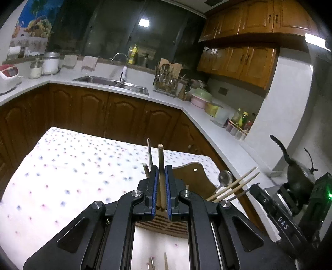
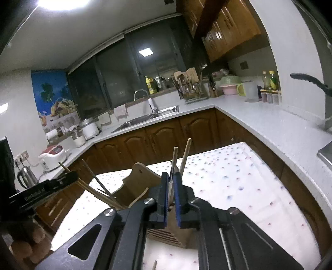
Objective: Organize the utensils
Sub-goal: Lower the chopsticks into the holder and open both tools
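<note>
Only left view shows spoon [image 1: 225,178], left hand-held gripper [image 1: 162,172] clamping chopstick [image 1: 160,157], right hand-held gripper [image 2: 171,180] pinching chopstick [image 2: 173,157].

I get dim, grainy feeds, both bowed hard at the edges with black corners. A ceiling light [image 2: 60,3] blows out at top left of my right view, and its square reflection [image 1: 143,22] glares in the dark window [image 1: 116,31]. The dotted tablecloth [image 1: 72,166] washes out, softly blurred.
</note>
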Available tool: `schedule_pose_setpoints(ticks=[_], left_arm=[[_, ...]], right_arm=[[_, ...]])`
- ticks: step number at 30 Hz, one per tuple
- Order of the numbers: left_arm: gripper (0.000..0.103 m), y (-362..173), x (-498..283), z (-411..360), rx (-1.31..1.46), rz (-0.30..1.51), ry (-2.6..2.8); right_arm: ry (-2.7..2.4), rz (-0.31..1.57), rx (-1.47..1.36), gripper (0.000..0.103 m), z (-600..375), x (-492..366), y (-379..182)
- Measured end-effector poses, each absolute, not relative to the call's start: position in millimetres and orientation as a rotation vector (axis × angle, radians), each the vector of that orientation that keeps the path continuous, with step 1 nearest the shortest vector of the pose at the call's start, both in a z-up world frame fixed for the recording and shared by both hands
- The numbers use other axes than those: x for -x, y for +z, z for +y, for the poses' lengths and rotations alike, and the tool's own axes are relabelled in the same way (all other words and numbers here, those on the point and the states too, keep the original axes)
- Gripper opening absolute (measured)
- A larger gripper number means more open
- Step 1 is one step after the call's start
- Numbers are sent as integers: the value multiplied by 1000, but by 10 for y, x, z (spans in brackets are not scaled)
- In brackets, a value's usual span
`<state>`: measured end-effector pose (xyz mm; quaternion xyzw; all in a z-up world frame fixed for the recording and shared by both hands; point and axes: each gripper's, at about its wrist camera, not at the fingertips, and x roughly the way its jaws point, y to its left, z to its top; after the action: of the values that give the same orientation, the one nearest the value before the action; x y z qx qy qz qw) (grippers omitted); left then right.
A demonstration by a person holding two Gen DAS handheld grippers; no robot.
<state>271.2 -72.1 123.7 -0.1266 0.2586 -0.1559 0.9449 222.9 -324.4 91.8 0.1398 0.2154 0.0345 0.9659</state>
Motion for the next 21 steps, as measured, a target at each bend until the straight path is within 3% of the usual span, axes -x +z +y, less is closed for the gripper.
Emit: schedule_pose_setpoints(ticks=[1,4,6,8,11,13,17,21], left_arm=[[8,1246,-2697,-714,259,528,-321],[26,1297,-2644,-682,282,534,-352],[39,1345,-2567,-660,290,522,-355],[45,1395,-2464,-638,287,502,-354],[52,1432,-2339,-564,306,494,-356],[55,1440,-2261,-504,318,492,-352],[73,1392,-2073,-346,336,490,-315],[77,1213,-1849,-218,331,509,-270]], right_arm=[[68,431,-288,9,-3256,-2215,930],[70,418,-308,15,-3296,-2161,970],[76,404,-330,32,-3333,-2112,1001],[81,383,-350,56,-3365,-2035,1048],[73,351,-355,67,-3383,-1910,1116],[75,332,-363,73,-3397,-1822,1144],[78,312,-383,79,-3431,-1629,1137],[82,318,-396,84,-3445,-1452,1058]])
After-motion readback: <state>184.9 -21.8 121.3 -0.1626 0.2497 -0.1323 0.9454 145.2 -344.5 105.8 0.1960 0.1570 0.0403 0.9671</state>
